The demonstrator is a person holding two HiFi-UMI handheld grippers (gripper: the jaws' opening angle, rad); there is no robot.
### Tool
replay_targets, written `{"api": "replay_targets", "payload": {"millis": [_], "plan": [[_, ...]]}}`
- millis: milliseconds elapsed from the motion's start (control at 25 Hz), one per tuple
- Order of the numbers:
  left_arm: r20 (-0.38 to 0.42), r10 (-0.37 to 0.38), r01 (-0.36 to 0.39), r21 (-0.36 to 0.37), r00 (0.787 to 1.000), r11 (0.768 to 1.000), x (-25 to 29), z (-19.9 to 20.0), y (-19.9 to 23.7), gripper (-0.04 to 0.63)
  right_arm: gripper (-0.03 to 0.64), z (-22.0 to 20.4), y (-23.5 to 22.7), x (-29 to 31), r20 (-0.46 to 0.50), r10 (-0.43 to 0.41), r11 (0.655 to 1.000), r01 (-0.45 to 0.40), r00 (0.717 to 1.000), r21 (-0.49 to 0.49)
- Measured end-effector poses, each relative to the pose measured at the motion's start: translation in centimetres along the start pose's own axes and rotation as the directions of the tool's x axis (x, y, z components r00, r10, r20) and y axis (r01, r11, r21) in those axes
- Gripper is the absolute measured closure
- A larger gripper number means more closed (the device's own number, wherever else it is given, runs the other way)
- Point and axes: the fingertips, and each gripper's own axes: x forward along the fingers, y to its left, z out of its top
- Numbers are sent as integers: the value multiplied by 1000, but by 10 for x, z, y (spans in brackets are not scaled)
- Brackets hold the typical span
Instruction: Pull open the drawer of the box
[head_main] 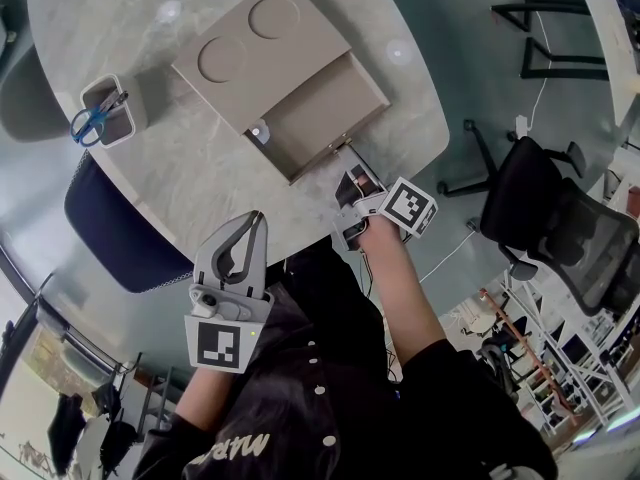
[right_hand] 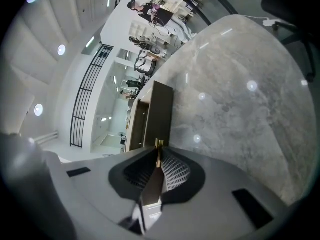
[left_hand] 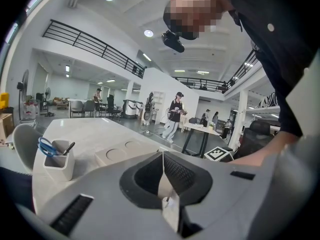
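A taupe box with two round recesses on its lid lies on the grey marble table. Its drawer stands pulled out toward me, empty inside. My right gripper is at the drawer's front, shut on the small pull tab there. The right gripper view looks along the drawer's front panel, with the tab pinched at the jaw tips. My left gripper hovers at the table's near edge, apart from the box, shut with nothing in it. The left gripper view shows its jaws pressed together and the box beyond.
A white pen cup holding blue scissors stands left of the box; it also shows as the cup in the left gripper view. A dark blue chair is tucked at the table's left edge. A black office chair stands to the right.
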Motion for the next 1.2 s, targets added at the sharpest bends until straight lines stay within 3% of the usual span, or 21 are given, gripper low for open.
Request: {"api": "replay_targets", "payload": {"millis": [1040, 1120, 1200], "plan": [[21, -13, 13, 25, 1000, 1000, -9, 4, 0, 578, 577, 2, -16, -21, -2, -83, 996, 82, 997, -44], [28, -16, 15, 29, 999, 999, -10, 7, -1, 578, 592, 3, -12, -25, -5, -100, 990, 99, 995, -98], [29, -20, 19, 33, 999, 999, -11, 9, -2, 578, 600, 6, -5, -28, -8, -138, 961, 132, 990, -241]]}}
